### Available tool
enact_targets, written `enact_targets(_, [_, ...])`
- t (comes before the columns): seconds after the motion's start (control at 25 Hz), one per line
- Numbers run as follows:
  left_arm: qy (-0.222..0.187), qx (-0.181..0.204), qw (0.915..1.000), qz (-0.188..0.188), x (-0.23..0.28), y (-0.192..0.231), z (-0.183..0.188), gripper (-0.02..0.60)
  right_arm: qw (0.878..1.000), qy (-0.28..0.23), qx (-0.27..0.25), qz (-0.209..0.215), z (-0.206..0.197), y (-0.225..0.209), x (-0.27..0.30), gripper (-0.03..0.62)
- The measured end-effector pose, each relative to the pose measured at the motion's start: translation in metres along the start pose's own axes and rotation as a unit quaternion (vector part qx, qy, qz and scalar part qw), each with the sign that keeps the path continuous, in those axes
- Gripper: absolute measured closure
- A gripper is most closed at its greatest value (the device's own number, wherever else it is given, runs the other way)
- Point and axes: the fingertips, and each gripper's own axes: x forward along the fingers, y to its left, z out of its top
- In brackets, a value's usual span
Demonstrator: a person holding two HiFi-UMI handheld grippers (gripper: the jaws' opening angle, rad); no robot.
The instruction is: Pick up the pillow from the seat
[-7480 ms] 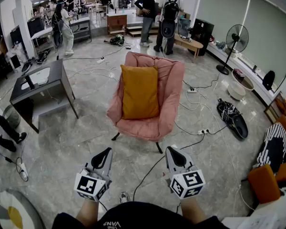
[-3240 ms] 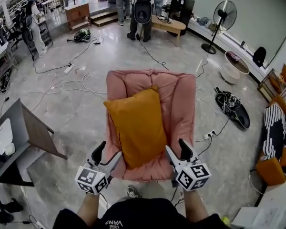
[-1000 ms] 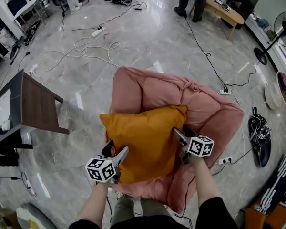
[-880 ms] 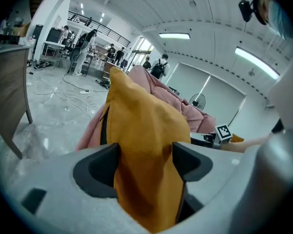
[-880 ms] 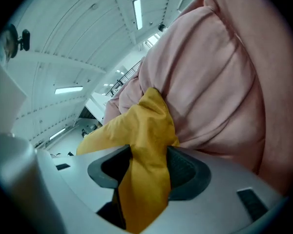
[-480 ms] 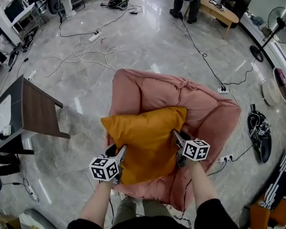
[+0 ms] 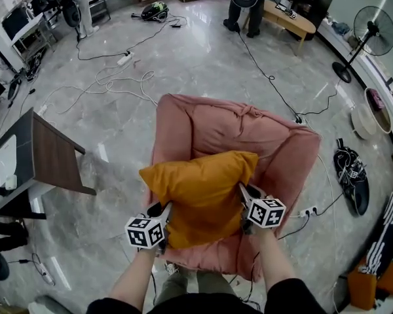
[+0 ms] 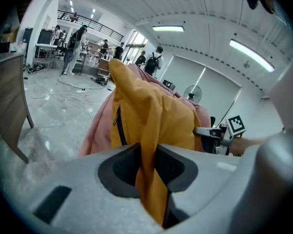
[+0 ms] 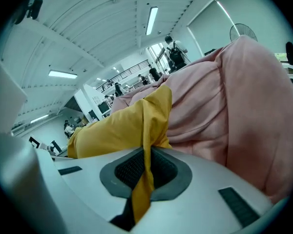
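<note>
An orange pillow (image 7: 200,195) lies across the seat of the pink padded chair (image 7: 209,126). My left gripper (image 7: 162,209) pinches the pillow's left edge; its jaws have just been closing, and orange fabric (image 8: 154,179) is squeezed between them. At the pillow's right edge my right gripper (image 7: 243,191) has likewise just closed its jaws on a fold of orange cloth (image 9: 145,172). Each gripper view shows the pillow (image 8: 151,116) (image 9: 117,130) stretching away toward the other gripper, with the pink chair (image 9: 224,96) behind it.
A dark side table (image 7: 33,162) stands left of the chair. Cables (image 7: 118,84) trail over the grey marble floor. A standing fan (image 7: 370,28), a black bag (image 7: 350,175) and a bench (image 7: 288,18) with people near it lie to the right and beyond.
Both grippers have closed on the pillow's side edges. The pillow has bunched and lifted a little off the seat, its right side rising with the right gripper.
</note>
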Motion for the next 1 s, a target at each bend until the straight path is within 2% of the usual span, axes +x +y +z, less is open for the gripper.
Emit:
enact_targets(0.56, [-0.003, 0.026, 0.9990, -0.035, -0.064, -0.027, -0.031, 0.509, 0.997, -0.055, 0.000, -0.044, -0.022, 0.050, -0.096, 0.572])
enact_targets(0.72, [0.000, 0.041, 0.9979, -0.051, -0.081, -0.033, -0.037, 0.514, 0.995, -0.073, 0.008, -0.062, -0.028, 0.064, -0.120, 0.574])
enact_targets(1.0, [-0.002, 0.077, 0.9950, -0.063, -0.108, -0.039, -0.044, 0.517, 0.992, -0.092, -0.006, -0.084, -0.033, 0.091, -0.151, 0.576])
